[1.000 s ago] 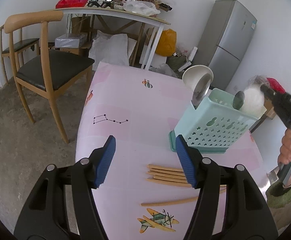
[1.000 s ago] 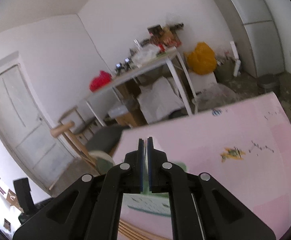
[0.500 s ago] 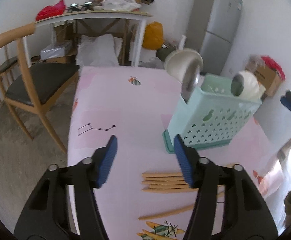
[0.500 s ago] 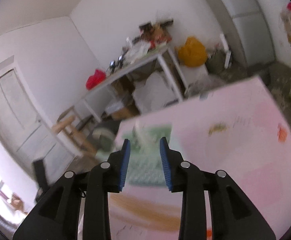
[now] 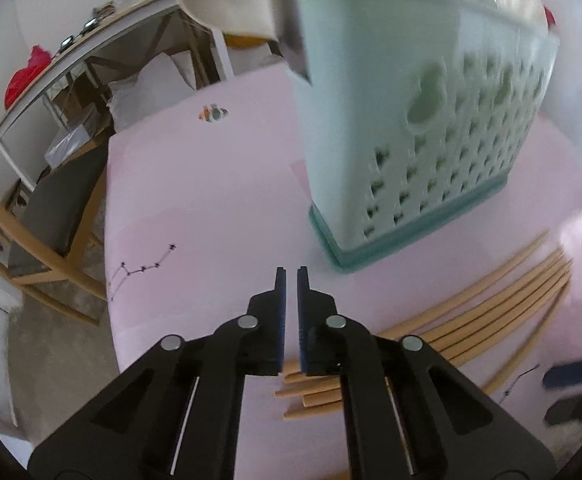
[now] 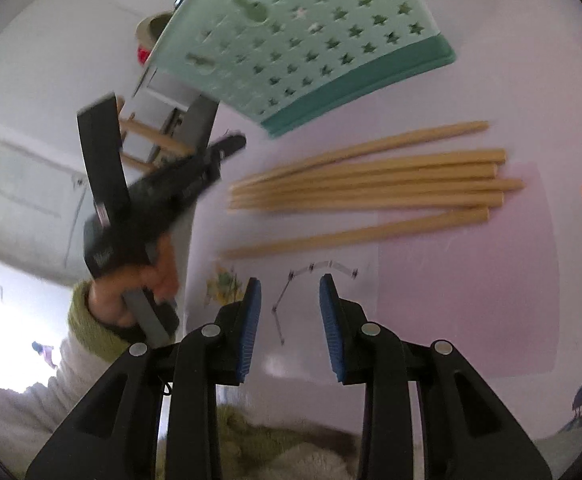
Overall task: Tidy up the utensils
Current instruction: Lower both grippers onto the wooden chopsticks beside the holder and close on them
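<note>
Loosely bundled, the wooden chopsticks [image 6: 371, 184] lie flat on the pink surface [image 6: 451, 280], most of them side by side and touching, with one stray stick at the 6 o'clock edge of the bundle and another angled off at the 12 o'clock edge. In the left wrist view the same chopsticks [image 5: 491, 300] fan from 5 o'clock toward 3 o'clock, their near ends passing under the gripper's frame. Just beyond them, at 12 o'clock in the right wrist view, stands the mint-green utensil basket [image 6: 311, 32] with star-shaped holes and a darker green base; it is near the sticks but apart from them. In the left wrist view the basket [image 5: 431, 140] fills the 1 o'clock area, with pale rounded utensil heads, too blurred to name, rising above its rim.

The right hand-held gripper [image 6: 287, 304] hovers over the surface short of the chopsticks, its blue-padded fingers spread apart with nothing between them. The left hand-held gripper [image 5: 291, 300] has its fingers drawn almost together, a thin gap showing and nothing visibly held. From the right wrist view the left hand-held gripper's black body [image 6: 163, 192] sits at 9 o'clock, gripped by a hand [image 6: 139, 292] in a green cuff.

A wooden chair [image 5: 31, 240] stands off the surface at 9 o'clock.
</note>
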Motion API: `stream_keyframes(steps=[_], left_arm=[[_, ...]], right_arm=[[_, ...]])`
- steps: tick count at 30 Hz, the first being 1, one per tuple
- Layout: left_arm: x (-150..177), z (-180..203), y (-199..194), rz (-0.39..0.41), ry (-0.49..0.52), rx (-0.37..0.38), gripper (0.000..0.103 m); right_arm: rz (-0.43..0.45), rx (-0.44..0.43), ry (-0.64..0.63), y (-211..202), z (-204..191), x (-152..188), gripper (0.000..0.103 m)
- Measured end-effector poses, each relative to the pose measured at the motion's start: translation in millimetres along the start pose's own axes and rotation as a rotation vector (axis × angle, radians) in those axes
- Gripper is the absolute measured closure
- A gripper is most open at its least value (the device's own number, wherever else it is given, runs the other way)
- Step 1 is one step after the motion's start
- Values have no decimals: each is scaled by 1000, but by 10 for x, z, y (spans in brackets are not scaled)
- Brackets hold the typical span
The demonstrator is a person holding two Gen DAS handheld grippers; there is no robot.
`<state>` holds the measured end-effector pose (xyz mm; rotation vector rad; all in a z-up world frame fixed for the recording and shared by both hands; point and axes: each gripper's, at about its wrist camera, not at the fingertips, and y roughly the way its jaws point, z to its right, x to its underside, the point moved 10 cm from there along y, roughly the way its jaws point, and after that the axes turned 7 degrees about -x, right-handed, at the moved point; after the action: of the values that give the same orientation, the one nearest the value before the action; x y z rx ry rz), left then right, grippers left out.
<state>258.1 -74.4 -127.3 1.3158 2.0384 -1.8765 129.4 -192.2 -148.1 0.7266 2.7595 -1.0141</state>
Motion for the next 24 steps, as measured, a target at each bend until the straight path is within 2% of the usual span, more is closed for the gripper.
stream_keyframes(steps=[1, 5, 11, 15, 20, 24], left_arm=[[42, 24, 36, -17, 8, 4, 103], [120, 114, -20, -6, 38, -4, 103], [270, 198, -172, -54, -9, 67, 103], [353, 235, -263, -74, -27, 103, 103], [519, 349, -406, -97, -53, 149, 103], [626, 404, -494, -135, -100, 236, 103]], right_arm=[[8, 3, 15, 7, 26, -25, 73], [25, 14, 75, 48, 158, -86, 73], [75, 27, 118, 44, 199, -193, 73], [113, 56, 144, 32, 238, -240, 80], [148, 83, 170, 21, 283, -301, 82], [169, 96, 187, -1, 315, -324, 83]])
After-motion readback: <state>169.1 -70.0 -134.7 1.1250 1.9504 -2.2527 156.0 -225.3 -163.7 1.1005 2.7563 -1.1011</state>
